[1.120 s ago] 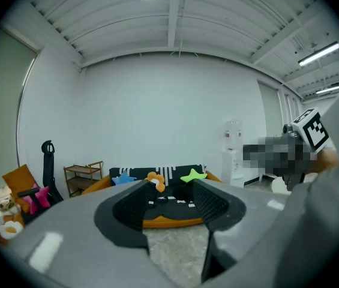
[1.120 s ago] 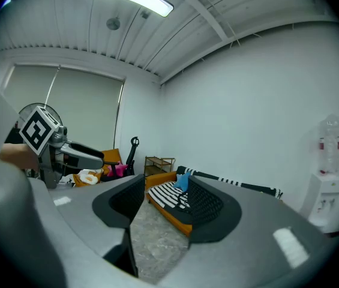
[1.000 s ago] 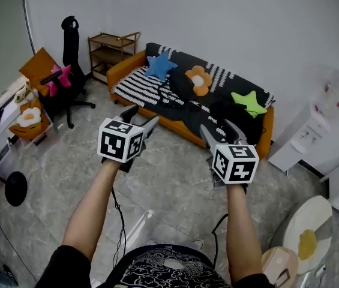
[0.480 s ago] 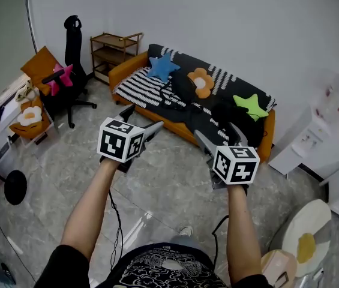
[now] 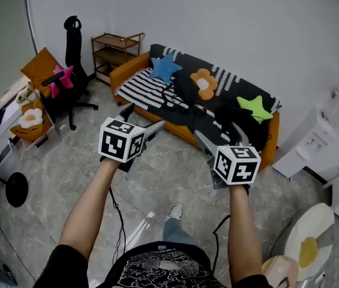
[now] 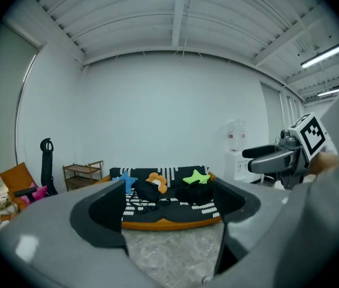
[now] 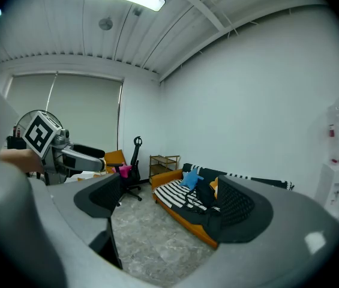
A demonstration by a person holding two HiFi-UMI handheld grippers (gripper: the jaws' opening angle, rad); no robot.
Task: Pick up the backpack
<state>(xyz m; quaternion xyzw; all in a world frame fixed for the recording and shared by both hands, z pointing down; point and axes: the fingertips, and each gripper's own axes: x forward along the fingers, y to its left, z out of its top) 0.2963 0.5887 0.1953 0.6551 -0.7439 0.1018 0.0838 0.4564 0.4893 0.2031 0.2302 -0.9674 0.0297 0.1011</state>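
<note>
The black backpack point(image 5: 184, 90) lies on the orange sofa point(image 5: 134, 63) across the room, beside an orange flower cushion point(image 5: 204, 83). It also shows as a dark lump in the left gripper view point(image 6: 149, 191) and in the right gripper view point(image 7: 204, 189). My left gripper point(image 5: 142, 117) is held out over the floor, open and empty, well short of the sofa. My right gripper point(image 5: 217, 131) is level with it; its jaws have just been opening and stand wide with nothing between them. Each gripper frames the sofa between its own jaws: the left gripper point(image 6: 172, 212) and the right gripper point(image 7: 169, 203).
A second dark bundle point(image 5: 236, 117) lies at the sofa's right end near a green star cushion point(image 5: 255, 108). A blue star cushion point(image 5: 163, 68), a wooden shelf point(image 5: 114, 48) and a black office chair point(image 5: 72, 77) stand at the left. White cabinets point(image 5: 313, 146) stand at the right. A cable point(image 5: 119, 221) trails on the floor.
The right gripper's jaws have spread wider. Both grippers and the view have moved a little toward the sofa, and a shoe has stepped forward below.
</note>
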